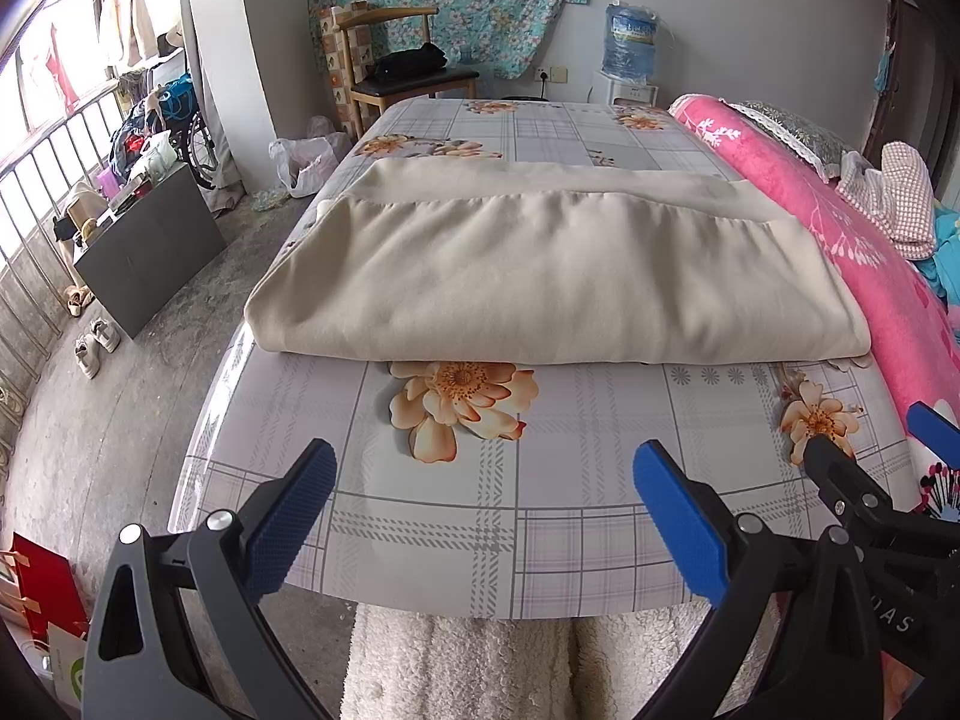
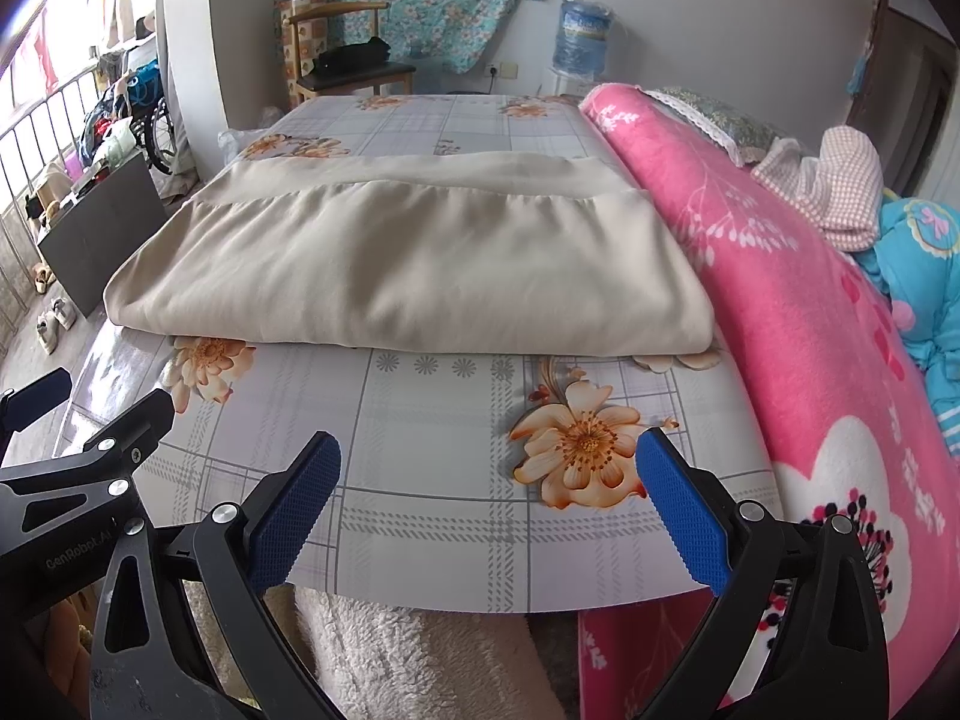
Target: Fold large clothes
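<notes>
The folded beige garment [image 1: 540, 276] lies flat across the middle of the table [image 1: 480, 516], at 12 o'clock from both tools and well apart from them, its near folded edge running straight across the floral tablecloth. The left tool [image 1: 483, 516] hovers over the near table edge with its blue fingers [image 1: 291, 516] spread wide and nothing between them; the right tool [image 2: 489, 513] is likewise released, empty, and held just beside it. In the left wrist view the right tool shows only as a black arm with a blue tip at 3 o'clock, cut off by the frame. At 2 o'clock from the garment a pink blanket [image 2: 810, 330] runs along the table's right side, touching or nearly touching the garment's right end; the contact line is hard to make out. How many layers the garment holds cannot be told, since only the top panel and a stitched band near its far edge show. Below the table edge at 6 o'clock, fluffy white fabric [image 1: 480, 666] is partly hidden by the tool arms.
</notes>
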The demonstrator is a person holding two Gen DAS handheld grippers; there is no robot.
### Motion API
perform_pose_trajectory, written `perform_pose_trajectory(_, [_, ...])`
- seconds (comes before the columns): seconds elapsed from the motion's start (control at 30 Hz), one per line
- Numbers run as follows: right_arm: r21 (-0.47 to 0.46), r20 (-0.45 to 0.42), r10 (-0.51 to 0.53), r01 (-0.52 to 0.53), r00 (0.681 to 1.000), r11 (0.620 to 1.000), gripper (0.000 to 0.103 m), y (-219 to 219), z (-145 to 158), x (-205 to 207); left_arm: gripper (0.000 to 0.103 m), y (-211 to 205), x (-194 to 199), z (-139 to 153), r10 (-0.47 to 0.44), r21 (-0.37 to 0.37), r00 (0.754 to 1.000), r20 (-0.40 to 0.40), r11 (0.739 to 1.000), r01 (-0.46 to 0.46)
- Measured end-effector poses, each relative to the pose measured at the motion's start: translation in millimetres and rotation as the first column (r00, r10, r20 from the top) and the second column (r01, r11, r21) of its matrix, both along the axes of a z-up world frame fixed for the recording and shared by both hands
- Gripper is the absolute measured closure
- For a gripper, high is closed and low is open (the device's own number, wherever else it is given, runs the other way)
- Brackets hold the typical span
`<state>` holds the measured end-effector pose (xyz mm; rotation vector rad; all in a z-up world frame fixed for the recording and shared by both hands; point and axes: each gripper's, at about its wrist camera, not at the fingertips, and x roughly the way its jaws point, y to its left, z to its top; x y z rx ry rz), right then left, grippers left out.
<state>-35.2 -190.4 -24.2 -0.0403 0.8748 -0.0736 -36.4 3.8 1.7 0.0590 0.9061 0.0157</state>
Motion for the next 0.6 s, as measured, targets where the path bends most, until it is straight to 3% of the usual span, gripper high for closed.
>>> perform_pose_trajectory(0.6, [0.0, 0.0, 0.002, -0.002, 1.0, 1.0, 0.008, 0.0, -0.2, 0.3, 0.005, 0.7, -0.2, 0.3, -0.001, -0.001, 1.0, 0.0, 1.0, 0.001])
